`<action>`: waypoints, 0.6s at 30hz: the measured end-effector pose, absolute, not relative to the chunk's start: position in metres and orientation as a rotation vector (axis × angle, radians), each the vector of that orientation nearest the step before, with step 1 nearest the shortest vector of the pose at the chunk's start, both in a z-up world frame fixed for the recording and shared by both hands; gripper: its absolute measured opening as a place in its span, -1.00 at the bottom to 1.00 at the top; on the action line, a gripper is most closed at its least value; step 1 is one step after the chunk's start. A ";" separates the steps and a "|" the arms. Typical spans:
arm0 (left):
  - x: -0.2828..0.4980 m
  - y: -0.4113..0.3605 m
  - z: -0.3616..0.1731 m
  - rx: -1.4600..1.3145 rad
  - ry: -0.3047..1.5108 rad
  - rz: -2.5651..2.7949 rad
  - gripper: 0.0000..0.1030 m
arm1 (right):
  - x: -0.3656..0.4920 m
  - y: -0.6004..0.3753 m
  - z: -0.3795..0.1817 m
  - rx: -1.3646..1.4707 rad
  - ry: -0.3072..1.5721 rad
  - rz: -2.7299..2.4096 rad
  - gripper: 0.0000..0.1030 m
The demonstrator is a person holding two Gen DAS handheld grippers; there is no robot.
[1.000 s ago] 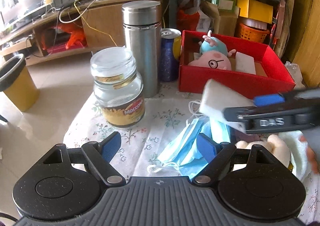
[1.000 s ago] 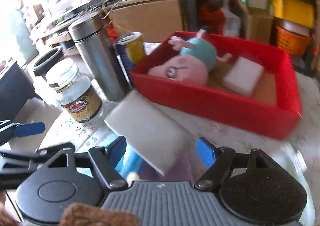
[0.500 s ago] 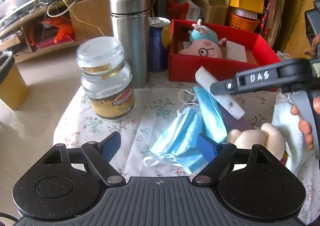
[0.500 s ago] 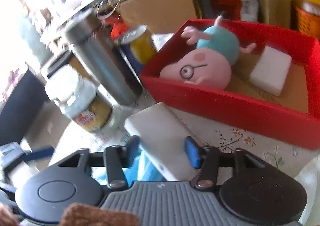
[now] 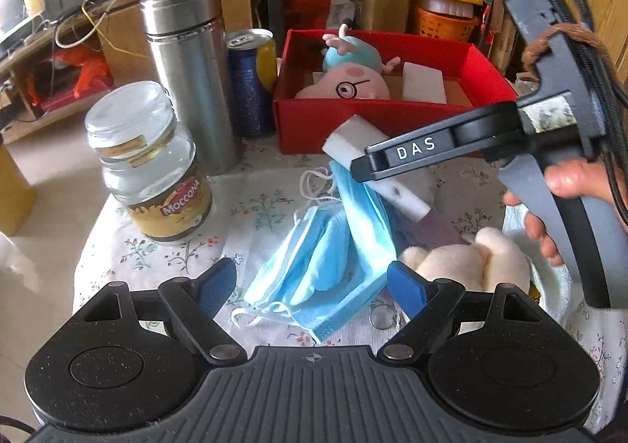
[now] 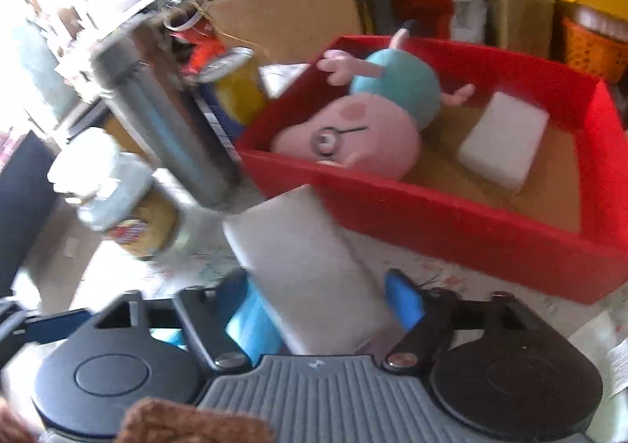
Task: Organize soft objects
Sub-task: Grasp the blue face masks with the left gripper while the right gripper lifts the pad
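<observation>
1. Sponge (image 6: 310, 270), a flat white foam slab with square edges, lies tilted between the blue pads of the right gripper (image 6: 322, 301), whose jaws are opening; whether the pads still press it is unclear
2. Red box (image 6: 451, 223), stiff card with a brown floor, sits just beyond, holding a pink plush pig (image 6: 353, 140) and a second white sponge (image 6: 502, 140)
3. Left gripper (image 5: 312, 282) stands spread and empty over crumpled blue face masks (image 5: 325, 246) on the floral cloth (image 5: 188, 258), beside a fuzzy cream plush (image 5: 471, 262)
</observation>
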State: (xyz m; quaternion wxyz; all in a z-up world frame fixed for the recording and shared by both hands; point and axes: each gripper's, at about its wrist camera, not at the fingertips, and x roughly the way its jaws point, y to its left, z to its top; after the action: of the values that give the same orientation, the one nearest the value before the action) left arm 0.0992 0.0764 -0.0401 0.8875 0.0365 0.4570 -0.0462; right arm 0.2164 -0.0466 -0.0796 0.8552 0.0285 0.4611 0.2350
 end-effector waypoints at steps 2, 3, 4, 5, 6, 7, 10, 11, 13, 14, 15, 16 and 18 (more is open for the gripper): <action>0.102 0.077 -0.042 0.065 0.959 -0.101 0.59 | 0.223 -0.049 -0.085 0.077 0.986 0.521 0.07; 0.104 0.076 -0.042 0.061 0.963 -0.107 0.59 | 0.226 -0.051 -0.088 0.106 1.002 0.531 0.03; 0.105 0.075 -0.042 0.056 0.965 -0.112 0.59 | 0.228 -0.054 -0.092 0.147 1.024 0.550 -0.13; 0.106 0.075 -0.041 0.047 0.967 -0.118 0.59 | 0.229 -0.056 -0.094 0.183 1.039 0.553 -0.13; 0.107 0.075 -0.041 0.039 0.969 -0.122 0.59 | 0.229 -0.057 -0.093 0.195 1.039 0.550 -0.16; 0.108 0.075 -0.041 0.032 0.969 -0.127 0.59 | 0.228 -0.059 -0.091 0.207 1.038 0.556 -0.18; 0.110 0.073 -0.040 0.014 0.963 -0.147 0.59 | 0.221 -0.070 -0.076 0.294 1.013 0.576 -0.20; 0.111 0.072 -0.040 0.004 0.962 -0.157 0.59 | 0.218 -0.075 -0.070 0.321 0.999 0.577 -0.20; 0.116 0.067 -0.041 -0.021 0.963 -0.185 0.59 | 0.209 -0.088 -0.056 0.376 0.977 0.573 -0.19; 0.118 0.065 -0.041 -0.036 0.962 -0.208 0.54 | 0.203 -0.094 -0.050 0.399 0.970 0.573 -0.19; 0.119 0.062 -0.041 -0.052 0.962 -0.236 0.50 | 0.198 -0.098 -0.044 0.415 0.965 0.573 -0.19; 0.120 0.059 -0.040 -0.065 0.961 -0.261 0.49 | 0.192 -0.103 -0.038 0.431 0.960 0.566 -0.19; 0.125 0.051 -0.041 -0.064 0.950 -0.287 0.37 | 0.177 -0.117 -0.027 0.465 0.951 0.557 -0.19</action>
State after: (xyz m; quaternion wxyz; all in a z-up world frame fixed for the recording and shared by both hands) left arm 0.1247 0.0513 -0.0414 0.8789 -0.0307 0.4557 -0.1375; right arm 0.1775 -0.1165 -0.0267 0.8264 0.2191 0.4477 0.2620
